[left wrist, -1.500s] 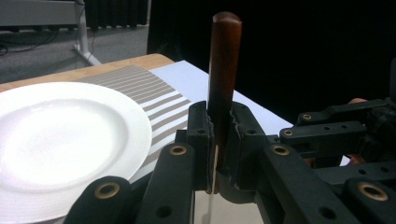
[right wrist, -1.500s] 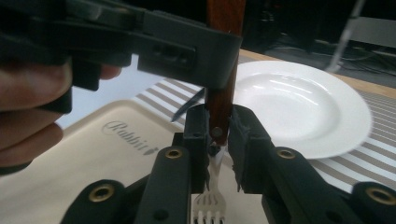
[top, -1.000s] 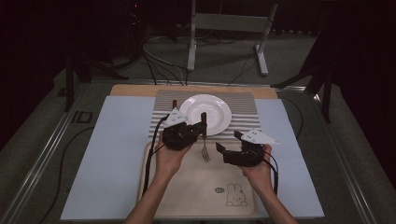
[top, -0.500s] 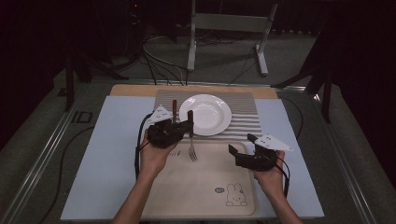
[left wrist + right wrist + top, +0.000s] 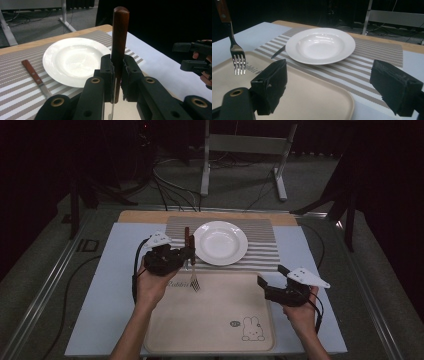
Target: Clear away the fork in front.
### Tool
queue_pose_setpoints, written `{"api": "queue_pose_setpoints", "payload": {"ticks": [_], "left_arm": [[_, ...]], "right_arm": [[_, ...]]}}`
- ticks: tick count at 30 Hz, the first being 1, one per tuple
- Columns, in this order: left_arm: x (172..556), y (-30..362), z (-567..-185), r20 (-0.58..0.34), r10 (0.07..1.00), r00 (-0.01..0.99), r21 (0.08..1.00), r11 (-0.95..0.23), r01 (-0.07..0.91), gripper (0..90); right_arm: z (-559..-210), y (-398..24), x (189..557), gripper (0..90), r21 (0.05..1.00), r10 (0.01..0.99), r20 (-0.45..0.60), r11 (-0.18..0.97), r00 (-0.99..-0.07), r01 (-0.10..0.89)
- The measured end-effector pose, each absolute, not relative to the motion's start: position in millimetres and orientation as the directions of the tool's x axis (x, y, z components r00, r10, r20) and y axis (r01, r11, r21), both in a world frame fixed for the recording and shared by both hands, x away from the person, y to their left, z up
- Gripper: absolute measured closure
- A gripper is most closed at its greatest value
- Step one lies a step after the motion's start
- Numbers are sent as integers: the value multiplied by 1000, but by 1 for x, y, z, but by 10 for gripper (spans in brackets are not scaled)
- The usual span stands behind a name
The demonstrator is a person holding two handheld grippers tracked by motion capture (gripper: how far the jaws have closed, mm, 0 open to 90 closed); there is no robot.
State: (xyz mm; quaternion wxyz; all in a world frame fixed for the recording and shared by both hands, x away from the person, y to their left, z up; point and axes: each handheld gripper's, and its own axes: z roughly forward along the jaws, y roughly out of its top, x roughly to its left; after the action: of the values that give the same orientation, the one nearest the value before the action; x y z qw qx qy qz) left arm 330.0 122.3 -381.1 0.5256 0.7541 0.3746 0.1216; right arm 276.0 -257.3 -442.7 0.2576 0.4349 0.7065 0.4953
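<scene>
The left gripper (image 5: 187,254) was clamped on the wooden handle of a fork (image 5: 193,277), which hung tines-down below its jaws, lifted over the far left part of the beige tray (image 5: 215,320) and just short of the striped placemat (image 5: 260,255). Judging by this, the pick-up was done and the laying down was left; a knife (image 5: 35,77) already lay on the mat, on the far side of the white plate (image 5: 220,242) as seen from that gripper, so the setting looked partly made. The right gripper (image 5: 272,281) hovered with its jaws apart and nothing between them, over the tray's right edge, well apart from the fork. Open mat lay between the left gripper and the plate's rim, narrow but free; the worktop (image 5: 105,310) to its outer side was bare, giving room to swing.
</scene>
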Motion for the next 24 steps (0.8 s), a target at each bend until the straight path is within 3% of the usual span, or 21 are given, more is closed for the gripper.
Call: {"api": "queue_pose_setpoints", "payload": {"ticks": [24], "left_arm": [[318,159,-383,-208,701,682,854,-209,476,812]], "right_arm": [[-444,-270,273,146,928,880,57,128,-471,350]]}}
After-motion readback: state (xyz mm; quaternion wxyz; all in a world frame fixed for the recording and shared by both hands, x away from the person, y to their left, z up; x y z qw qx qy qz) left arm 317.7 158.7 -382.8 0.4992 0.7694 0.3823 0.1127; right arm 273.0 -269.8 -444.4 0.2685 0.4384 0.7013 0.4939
